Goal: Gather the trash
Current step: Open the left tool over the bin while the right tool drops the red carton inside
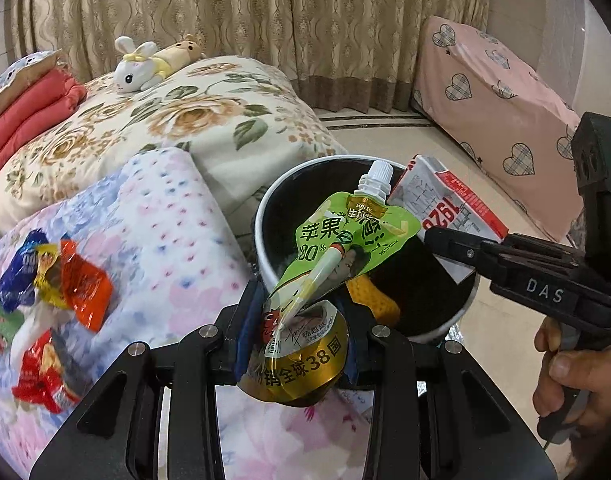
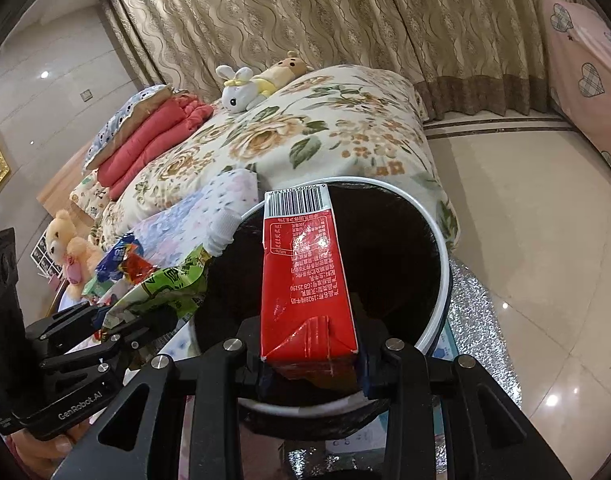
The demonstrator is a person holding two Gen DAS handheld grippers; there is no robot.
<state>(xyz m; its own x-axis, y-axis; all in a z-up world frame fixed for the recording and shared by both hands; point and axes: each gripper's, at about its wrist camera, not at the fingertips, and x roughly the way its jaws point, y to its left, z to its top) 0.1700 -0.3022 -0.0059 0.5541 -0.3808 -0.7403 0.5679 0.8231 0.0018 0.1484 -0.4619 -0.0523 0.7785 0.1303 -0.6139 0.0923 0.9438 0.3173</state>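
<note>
My left gripper [image 1: 295, 336] is shut on a green and gold drink pouch [image 1: 333, 236] with a white cap, held over the near rim of a white trash bin [image 1: 265, 240] lined with a black bag. My right gripper [image 2: 311, 364] is shut on a red milk carton [image 2: 305, 276], held over the same bin [image 2: 437, 312]; the carton also shows in the left wrist view [image 1: 445, 200]. The pouch also shows in the right wrist view [image 2: 169, 284]. Something yellow [image 1: 375, 300] lies inside the bin.
Several snack wrappers [image 1: 53, 276] lie on a pastel blanket [image 1: 165, 220] left of the bin. A floral bed [image 1: 193, 108] with plush toys [image 1: 139, 66] is behind. A pink covered box [image 1: 497, 96] stands at right on the tiled floor [image 2: 525, 220].
</note>
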